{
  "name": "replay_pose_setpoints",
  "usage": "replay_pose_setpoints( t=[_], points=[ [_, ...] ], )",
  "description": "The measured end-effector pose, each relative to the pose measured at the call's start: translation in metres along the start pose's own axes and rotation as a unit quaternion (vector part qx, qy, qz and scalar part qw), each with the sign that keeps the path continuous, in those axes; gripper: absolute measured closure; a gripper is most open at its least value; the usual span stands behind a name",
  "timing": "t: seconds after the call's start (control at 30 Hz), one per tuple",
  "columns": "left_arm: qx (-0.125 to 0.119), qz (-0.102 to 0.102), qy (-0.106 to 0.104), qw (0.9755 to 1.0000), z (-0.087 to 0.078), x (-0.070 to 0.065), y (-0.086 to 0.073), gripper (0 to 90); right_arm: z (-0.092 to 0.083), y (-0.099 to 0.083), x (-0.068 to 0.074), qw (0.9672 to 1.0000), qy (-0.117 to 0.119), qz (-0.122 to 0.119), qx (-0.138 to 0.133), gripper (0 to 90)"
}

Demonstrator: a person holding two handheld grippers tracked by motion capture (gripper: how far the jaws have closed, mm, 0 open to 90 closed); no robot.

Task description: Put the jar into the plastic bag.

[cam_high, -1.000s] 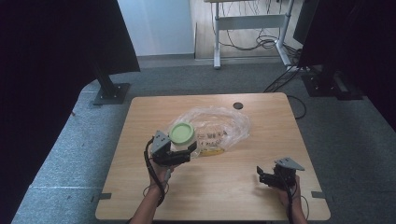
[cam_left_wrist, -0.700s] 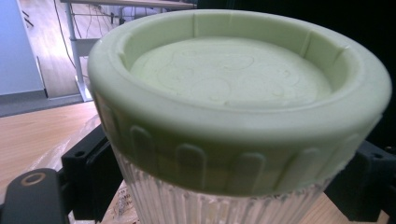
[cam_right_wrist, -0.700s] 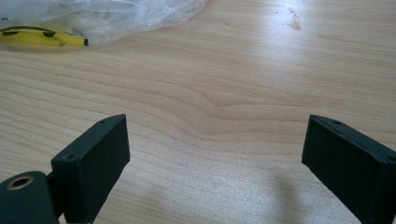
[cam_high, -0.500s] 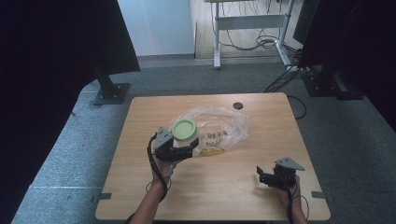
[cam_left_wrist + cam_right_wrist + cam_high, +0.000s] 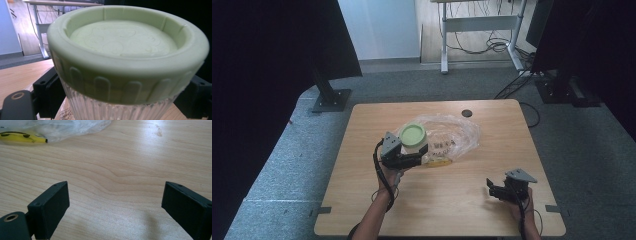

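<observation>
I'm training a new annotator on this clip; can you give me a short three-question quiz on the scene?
1. True or false: the left gripper is clamped on the jar with the green lid.
2. What yellow thing lies in the clear plastic bag? A) banana B) sponge C) cup
3. Fill in: the right gripper has its jaws ____ above the wooden table.

Key: 1 true; 2 A, the banana; 3 open.
</observation>
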State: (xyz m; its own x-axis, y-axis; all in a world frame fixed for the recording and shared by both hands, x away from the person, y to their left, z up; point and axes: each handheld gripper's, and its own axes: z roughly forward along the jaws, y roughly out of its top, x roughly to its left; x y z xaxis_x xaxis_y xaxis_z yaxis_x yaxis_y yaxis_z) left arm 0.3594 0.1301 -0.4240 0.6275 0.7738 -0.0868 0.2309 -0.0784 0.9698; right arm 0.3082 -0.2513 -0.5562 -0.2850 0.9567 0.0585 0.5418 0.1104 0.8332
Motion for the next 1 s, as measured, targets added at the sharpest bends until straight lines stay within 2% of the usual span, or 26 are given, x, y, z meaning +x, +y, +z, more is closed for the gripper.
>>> replay_pose_setpoints(
  t=[0.33,1.0],
  points=[
    [0.002,0.002,-0.004,1.0,0.011,0.001,0.001,11.6,0.001,0.0,0.001,1.0,0.0,-0.006,0.003,7.6],
    [0.011,0.006,0.008,0.9999,0.039,0.009,0.005,11.6,0.001,0.0,0.002,0.9999,0.005,-0.012,0.007,7.9]
  ],
)
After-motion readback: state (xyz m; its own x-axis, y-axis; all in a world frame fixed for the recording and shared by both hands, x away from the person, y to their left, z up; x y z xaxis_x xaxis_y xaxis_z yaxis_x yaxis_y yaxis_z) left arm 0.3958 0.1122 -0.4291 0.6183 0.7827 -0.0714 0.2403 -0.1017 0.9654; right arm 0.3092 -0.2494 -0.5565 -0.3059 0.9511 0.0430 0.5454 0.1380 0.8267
